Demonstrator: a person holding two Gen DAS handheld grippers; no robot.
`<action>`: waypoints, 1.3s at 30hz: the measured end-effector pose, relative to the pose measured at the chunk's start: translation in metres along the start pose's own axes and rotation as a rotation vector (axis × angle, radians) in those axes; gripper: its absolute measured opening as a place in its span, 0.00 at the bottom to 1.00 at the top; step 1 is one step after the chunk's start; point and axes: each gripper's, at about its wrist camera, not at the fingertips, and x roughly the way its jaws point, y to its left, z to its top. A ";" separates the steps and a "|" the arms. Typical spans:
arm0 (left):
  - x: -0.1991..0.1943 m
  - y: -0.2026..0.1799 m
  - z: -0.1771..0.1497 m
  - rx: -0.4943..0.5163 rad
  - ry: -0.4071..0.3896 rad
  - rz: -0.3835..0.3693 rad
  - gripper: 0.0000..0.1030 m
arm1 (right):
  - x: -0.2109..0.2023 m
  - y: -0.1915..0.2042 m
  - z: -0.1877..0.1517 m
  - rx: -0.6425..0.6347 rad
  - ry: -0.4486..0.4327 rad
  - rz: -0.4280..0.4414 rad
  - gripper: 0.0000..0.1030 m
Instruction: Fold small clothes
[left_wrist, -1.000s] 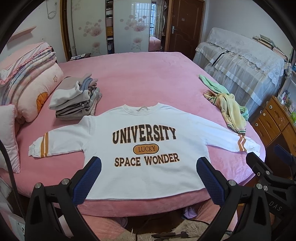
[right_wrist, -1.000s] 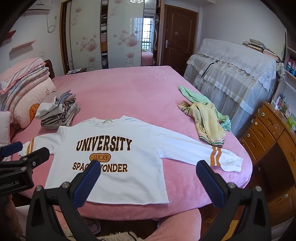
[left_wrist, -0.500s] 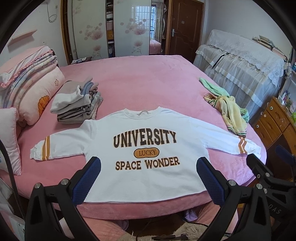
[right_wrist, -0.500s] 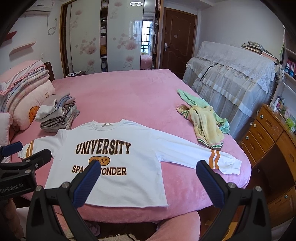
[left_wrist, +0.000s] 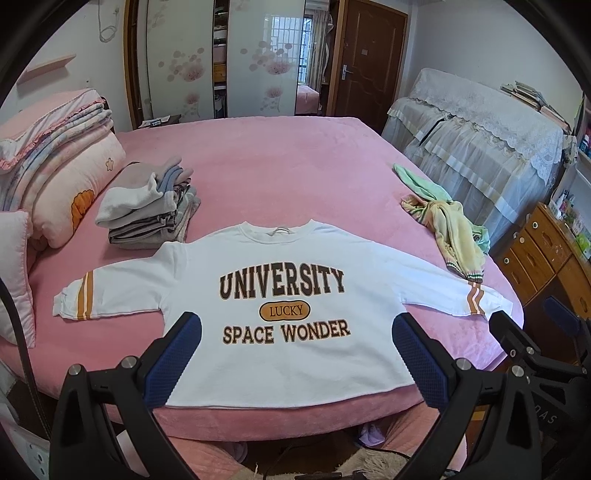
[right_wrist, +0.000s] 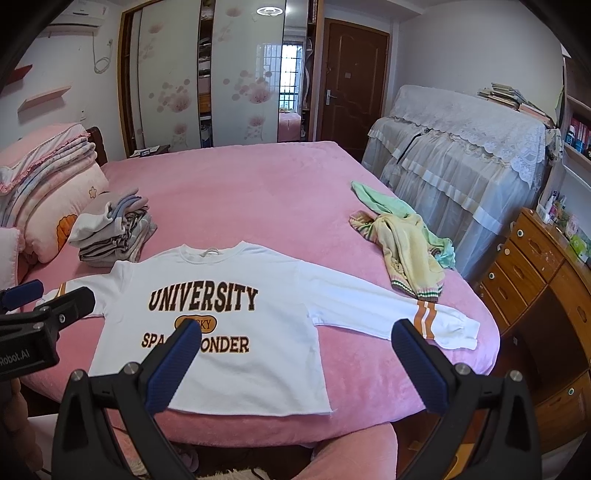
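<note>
Left gripper (left_wrist: 297, 354): I am holding it released, jaws spread wide, hovering above the near hem of the sweatshirt and gripping nothing.
Right gripper (right_wrist: 295, 358): I am keeping it released as well, jaws wide apart and empty, hanging over the sweatshirt's right half and the bare bed beside it.
Sweatshirt (left_wrist: 280, 258): it is lying flat and face up on the near part of the bed, collar pointing away from me, both sleeves stretched out sideways, hem running along the bed's near edge. The print is reading UNIVERSITY, LUCKY, SPACE WONDER.
Left sleeve (left_wrist: 107, 291): it is reaching toward the pillows, orange stripes showing near the cuff.
Right sleeve (right_wrist: 391, 310): it is reaching toward the bed's right edge, its striped cuff lying between my right gripper's fingers in that view.
Bed (right_wrist: 240, 184): it is wearing a pink cover, and every garment is resting on it.
Folded stack (left_wrist: 151, 206): it is sitting just beyond the sweatshirt's left shoulder, near the pillows (left_wrist: 55, 177).
Loose clothes (right_wrist: 406, 240): a yellow and green heap is lying crumpled near the right edge, its striped hem just beside the right sleeve.
Drawers (right_wrist: 535, 277): they are standing to the right of the bed.
</note>
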 end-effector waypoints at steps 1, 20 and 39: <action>-0.001 -0.003 0.000 0.003 -0.001 0.002 1.00 | -0.001 -0.002 0.000 0.003 -0.002 0.002 1.00; -0.001 -0.012 -0.002 0.033 0.009 0.033 1.00 | -0.010 -0.005 0.003 0.003 -0.037 0.000 1.00; 0.003 -0.017 -0.003 0.033 0.024 0.071 1.00 | -0.007 -0.005 0.001 -0.002 -0.017 0.018 1.00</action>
